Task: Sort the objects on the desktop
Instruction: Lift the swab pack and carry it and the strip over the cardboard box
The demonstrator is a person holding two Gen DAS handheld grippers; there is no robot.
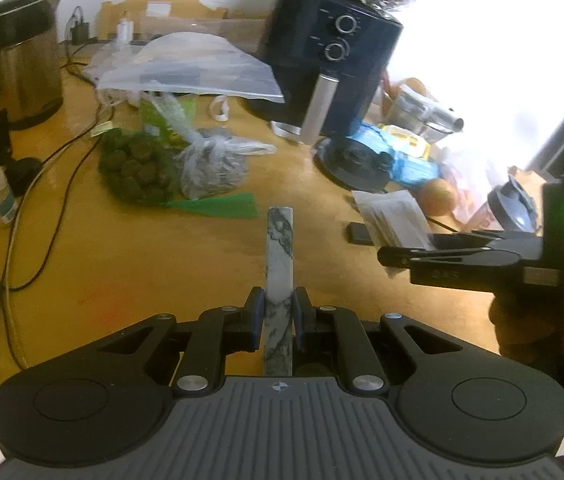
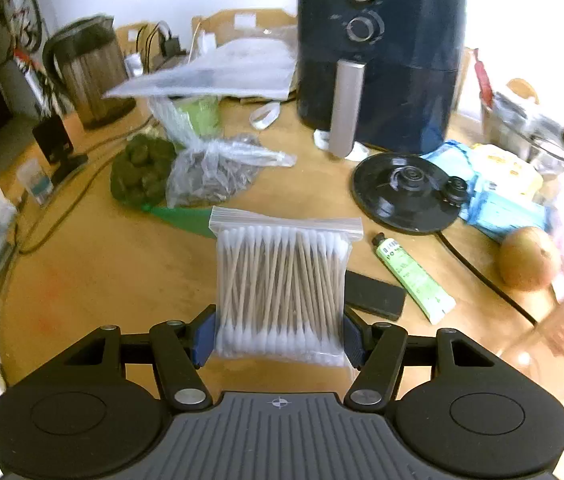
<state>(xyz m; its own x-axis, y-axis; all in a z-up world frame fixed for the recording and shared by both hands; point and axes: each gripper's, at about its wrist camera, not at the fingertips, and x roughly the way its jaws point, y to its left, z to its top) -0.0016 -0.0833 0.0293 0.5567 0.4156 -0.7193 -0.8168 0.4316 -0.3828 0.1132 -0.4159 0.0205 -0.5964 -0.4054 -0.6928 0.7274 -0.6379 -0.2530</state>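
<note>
- Left gripper (image 1: 278, 320): jaws clamped narrow on a marbled stick (image 1: 280, 264), held above the table (image 1: 142, 264).
- Right gripper (image 2: 280, 340): jaws closed on a zip bag of cotton swabs (image 2: 282, 280), also off the table.
- Step: both items picked, carry phase.
- Next: needs a drop spot for each; none obvious among the clutter by the air fryer (image 2: 377, 60).

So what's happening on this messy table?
A person is tidying a cluttered wooden table using two hand-held grippers. The left gripper has its jaws shut on a slim marble-patterned stick. The right gripper grips a clear zip bag of cotton swabs, held above the tabletop.
</note>
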